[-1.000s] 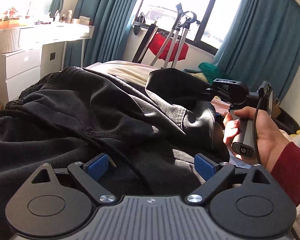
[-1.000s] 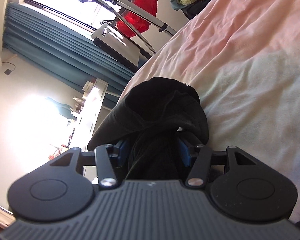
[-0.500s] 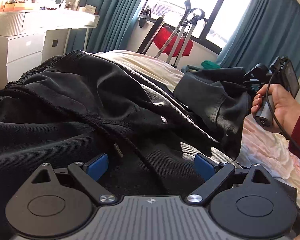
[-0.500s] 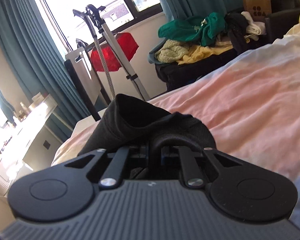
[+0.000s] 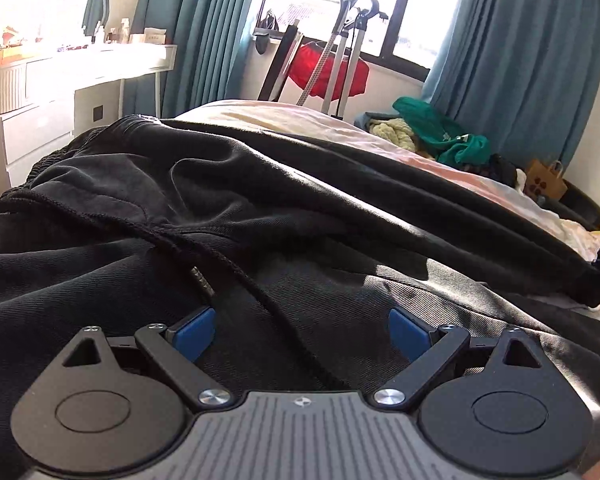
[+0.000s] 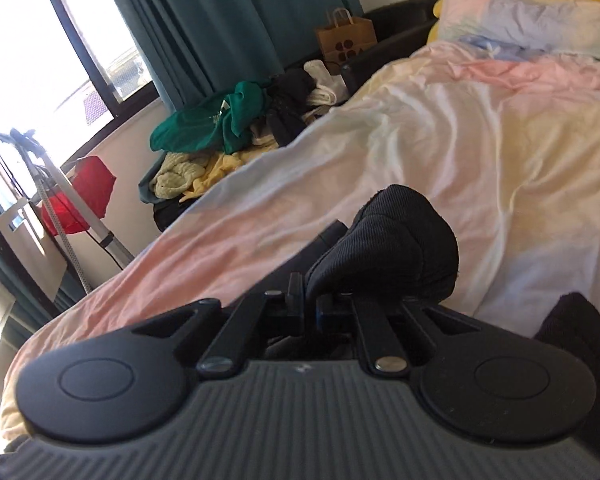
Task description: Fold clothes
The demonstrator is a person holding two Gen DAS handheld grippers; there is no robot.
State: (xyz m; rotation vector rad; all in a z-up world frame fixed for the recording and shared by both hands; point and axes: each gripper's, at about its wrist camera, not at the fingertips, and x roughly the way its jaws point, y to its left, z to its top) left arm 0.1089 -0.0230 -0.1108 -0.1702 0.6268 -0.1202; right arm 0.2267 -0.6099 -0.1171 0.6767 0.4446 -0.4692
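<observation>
- The right gripper [image 6: 310, 304] has its jaws almost closed, and between them it pinches a bunched end of the black garment [image 6: 396, 240]; the ribbed cloth stands up in a lump just above the fingers.
- The left gripper [image 5: 300, 330] has its jaws wide apart and holds nothing; its blue pads [image 5: 194, 330] sit on either side of a flat part of the same black garment [image 5: 220, 216].
- In the left wrist view the garment covers the near part of the bed [image 5: 380, 136]. A long fold of it runs from the middle toward the right edge of the view, where it ends in a narrow tip.
- A thin drawstring [image 5: 260, 292] lies across the garment, just in front of the left gripper, and passes between the two pads.
- The elastic waistband [image 5: 40, 168] is on the left side of the garment.
- The bed has a pale sheet in pink, white and yellow [image 6: 460, 140], which is wrinkled beyond the right gripper.
- A pillow [image 6: 532, 20] lies at the far end of the bed.
- Beside the bed, under the window, there is a pile of clothes [image 6: 228, 128] with a green piece on top.
- A brown paper bag [image 6: 344, 38] stands behind this pile, near the teal curtain [image 6: 228, 20].
</observation>
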